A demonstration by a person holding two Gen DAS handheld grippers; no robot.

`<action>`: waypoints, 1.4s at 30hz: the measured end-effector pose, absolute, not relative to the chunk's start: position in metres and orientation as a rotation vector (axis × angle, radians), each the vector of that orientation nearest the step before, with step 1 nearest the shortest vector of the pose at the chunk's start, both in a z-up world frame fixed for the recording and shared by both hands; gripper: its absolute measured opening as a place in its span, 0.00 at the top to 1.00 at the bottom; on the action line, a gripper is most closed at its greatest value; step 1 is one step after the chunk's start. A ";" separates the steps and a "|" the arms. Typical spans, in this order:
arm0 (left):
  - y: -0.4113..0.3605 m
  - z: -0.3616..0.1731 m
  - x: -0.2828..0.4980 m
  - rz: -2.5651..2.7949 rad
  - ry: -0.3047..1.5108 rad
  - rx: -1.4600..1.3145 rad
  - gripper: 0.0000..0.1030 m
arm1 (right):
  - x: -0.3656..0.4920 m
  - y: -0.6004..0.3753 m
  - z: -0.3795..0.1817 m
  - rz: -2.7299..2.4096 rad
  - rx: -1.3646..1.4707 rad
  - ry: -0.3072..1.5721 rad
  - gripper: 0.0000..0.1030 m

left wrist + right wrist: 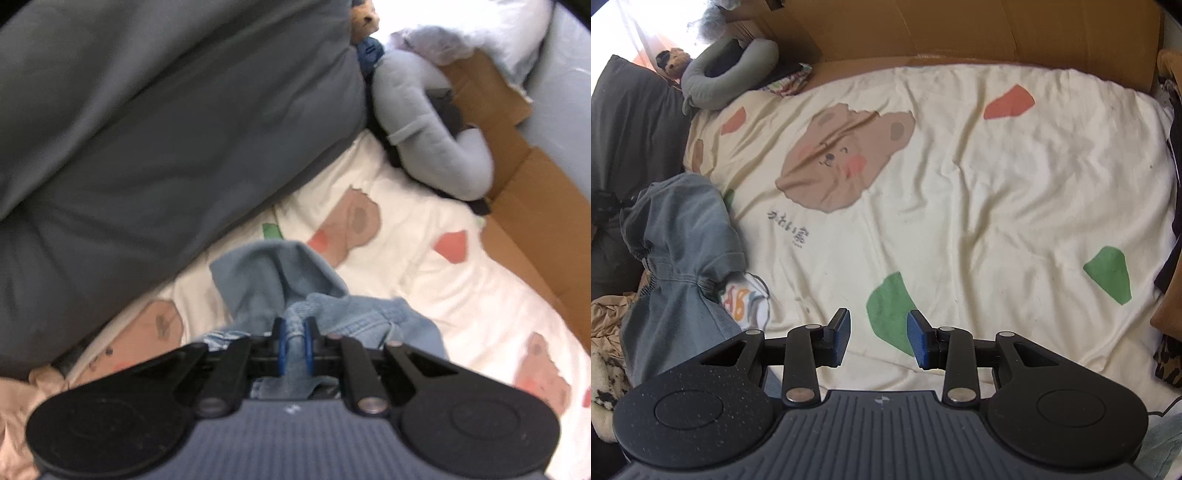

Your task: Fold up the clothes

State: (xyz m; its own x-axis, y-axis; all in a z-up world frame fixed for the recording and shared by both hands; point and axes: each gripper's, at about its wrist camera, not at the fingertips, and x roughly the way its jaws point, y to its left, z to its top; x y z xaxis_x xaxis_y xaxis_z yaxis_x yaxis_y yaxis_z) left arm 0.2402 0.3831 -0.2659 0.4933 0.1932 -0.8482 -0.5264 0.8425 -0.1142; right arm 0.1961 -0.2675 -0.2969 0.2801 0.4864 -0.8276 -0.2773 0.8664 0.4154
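The left gripper (294,334) points steeply down, its fingers pinched tight on cloth. The right gripper (879,338) also tilts down, its fingers parted and holding nothing.

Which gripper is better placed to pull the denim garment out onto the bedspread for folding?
Left. The left gripper is already shut on a bunched edge of the denim garment. The right gripper is open over the bear-print bedspread, apart from the denim.

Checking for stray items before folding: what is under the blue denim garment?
A white cloth with colourful print pokes out beneath the blue denim garment, all lying on the bear-print sheet. How far the cloth reaches under it, or whether anything else is there, is covered.
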 end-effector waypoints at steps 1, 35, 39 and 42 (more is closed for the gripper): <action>0.378 -0.262 0.231 0.441 0.957 -0.390 0.91 | 0.196 -0.267 -0.294 0.519 0.207 1.177 0.60; 0.270 -0.299 -0.016 0.539 0.892 -0.695 0.91 | 0.198 -0.197 -0.223 0.701 0.087 1.122 0.60; 0.272 -0.319 -0.041 0.581 0.902 -0.743 0.92 | 0.215 -0.163 -0.202 0.774 0.030 1.085 0.60; 0.268 -0.331 -0.057 0.595 0.910 -0.763 0.92 | 0.230 -0.137 -0.194 0.812 -0.021 1.077 0.59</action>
